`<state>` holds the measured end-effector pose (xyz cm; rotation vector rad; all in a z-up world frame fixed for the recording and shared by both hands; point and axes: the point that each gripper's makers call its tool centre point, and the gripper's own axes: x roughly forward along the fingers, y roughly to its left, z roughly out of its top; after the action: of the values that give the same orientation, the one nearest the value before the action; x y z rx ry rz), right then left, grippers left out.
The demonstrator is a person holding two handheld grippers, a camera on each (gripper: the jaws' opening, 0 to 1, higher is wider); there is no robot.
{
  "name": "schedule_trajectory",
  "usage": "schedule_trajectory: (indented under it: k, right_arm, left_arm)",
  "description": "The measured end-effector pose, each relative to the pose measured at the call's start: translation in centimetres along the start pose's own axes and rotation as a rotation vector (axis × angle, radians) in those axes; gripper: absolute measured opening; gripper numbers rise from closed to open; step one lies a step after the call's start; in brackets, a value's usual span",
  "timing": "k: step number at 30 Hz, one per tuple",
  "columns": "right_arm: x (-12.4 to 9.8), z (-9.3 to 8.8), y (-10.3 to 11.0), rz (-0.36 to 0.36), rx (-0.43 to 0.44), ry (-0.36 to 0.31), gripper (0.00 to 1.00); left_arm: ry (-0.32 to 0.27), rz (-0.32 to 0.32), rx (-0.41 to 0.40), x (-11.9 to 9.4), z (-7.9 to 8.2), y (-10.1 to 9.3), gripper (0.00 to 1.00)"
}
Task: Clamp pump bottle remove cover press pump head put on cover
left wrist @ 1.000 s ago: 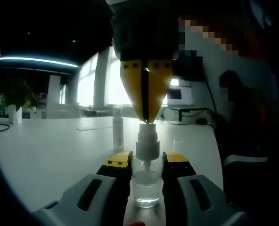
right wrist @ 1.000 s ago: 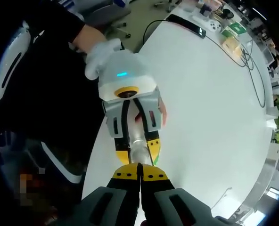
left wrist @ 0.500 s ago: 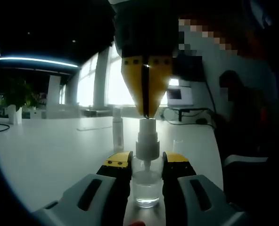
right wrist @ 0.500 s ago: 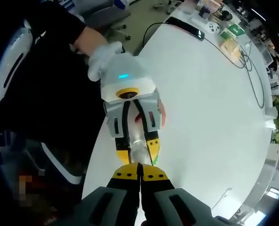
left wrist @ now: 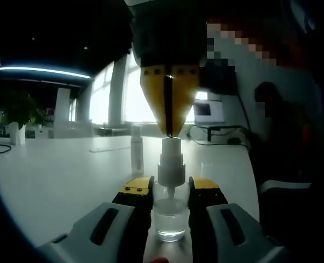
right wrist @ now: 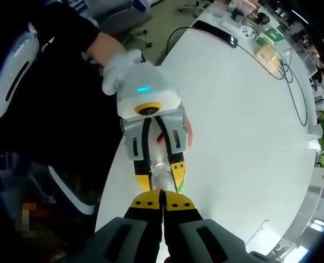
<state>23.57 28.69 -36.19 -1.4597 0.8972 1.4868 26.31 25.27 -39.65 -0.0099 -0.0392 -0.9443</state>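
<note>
White tabletop (right wrist: 249, 126) stretches across an office space, with bright windows and a monitor (left wrist: 209, 111) at the far side in the left gripper view. One clear pump bottle (left wrist: 170, 211) stands upright on the table near its edge, and the left gripper (left wrist: 170, 192) clasps it, a yellow-tipped jaw touching each side of the glass body. Its white pump head (left wrist: 171, 162) rises above the jaws, uncovered. A second, slim tube-like item (left wrist: 137, 150), possibly the cover, stands on the table behind and to the left, well apart; it is too blurred to identify for certain.

From above, the right gripper (left wrist: 169, 133) points straight down, its two yellow jaws pressed together with nothing between them, the tips resting at the very top of the pump head. Whether they press it down cannot be told.

In the right gripper view, looking down, the right gripper (right wrist: 163, 204) tips cover the pump head, and the bottle shows as a grey cylinder between the left gripper's (right wrist: 161, 176) jaws. A white-gloved hand (right wrist: 118, 68) with a dark sleeve holds that gripper from the table's edge. Cables and small objects lie at the table's far end, too small to make out
</note>
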Motion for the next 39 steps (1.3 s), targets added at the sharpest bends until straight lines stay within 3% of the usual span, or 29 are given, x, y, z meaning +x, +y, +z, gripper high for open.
schedule_trajectory:
  k: [39]
  right_arm:
    - [0.04,0.0,-0.1,0.002,-0.018,0.006,0.0]
  left_arm:
    - [0.0,-0.001,-0.007,-0.01,0.0,0.0,0.16]
